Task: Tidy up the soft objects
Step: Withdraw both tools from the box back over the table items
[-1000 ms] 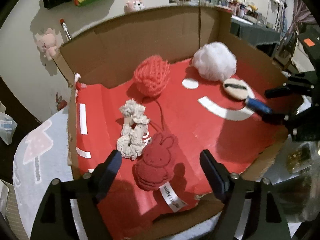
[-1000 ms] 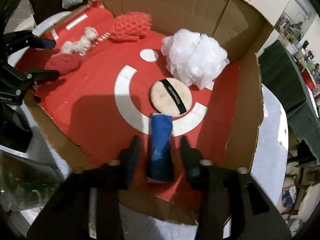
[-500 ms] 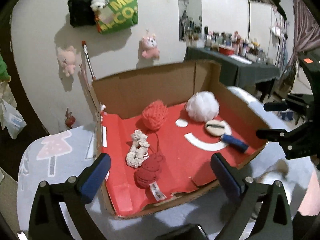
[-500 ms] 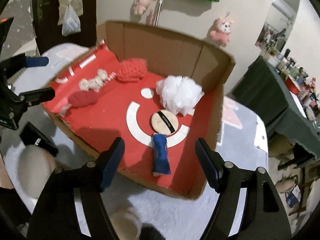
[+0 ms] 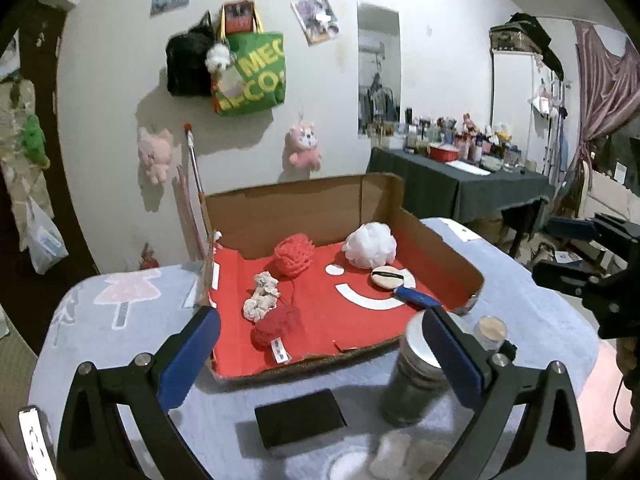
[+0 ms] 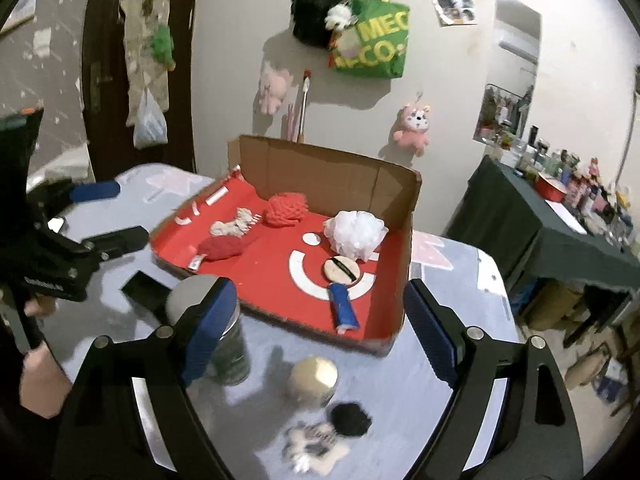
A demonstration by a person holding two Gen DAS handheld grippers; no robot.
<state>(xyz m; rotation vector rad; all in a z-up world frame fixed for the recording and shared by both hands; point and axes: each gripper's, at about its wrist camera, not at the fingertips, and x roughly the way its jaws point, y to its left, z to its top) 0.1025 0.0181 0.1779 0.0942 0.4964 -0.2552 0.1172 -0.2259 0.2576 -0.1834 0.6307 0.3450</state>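
Note:
A cardboard box (image 5: 304,204) with a red floor holds a red mesh ball (image 5: 293,256), a white mesh puff (image 5: 371,245), a cream scrunchie (image 5: 262,296), a red plush bunny (image 5: 276,326), a round powder puff (image 5: 387,277) and a blue roll (image 5: 416,296). My left gripper (image 5: 320,320) hangs open, back from the box's near edge, with nothing in it. My right gripper (image 6: 318,292) is also drawn back; its jaws are opening and hold nothing. The blue roll (image 6: 343,306) lies free on the box floor. Each gripper shows in the other's view: right gripper (image 5: 560,250), left gripper (image 6: 116,214).
On the pale tablecloth before the box stand a metal-lidded jar (image 5: 412,376) and a small cream-lidded jar (image 5: 490,330). A black phone (image 5: 300,418) lies flat nearby, as do a black scrunchie (image 6: 350,420) and a white fabric piece (image 6: 316,446). A dark-clothed side table (image 5: 460,192) stands at the right.
Both grippers pulled back and up out of the box. The right one let go of the blue roll and spread wide. The left one opened wider. The jars and phone came into view.

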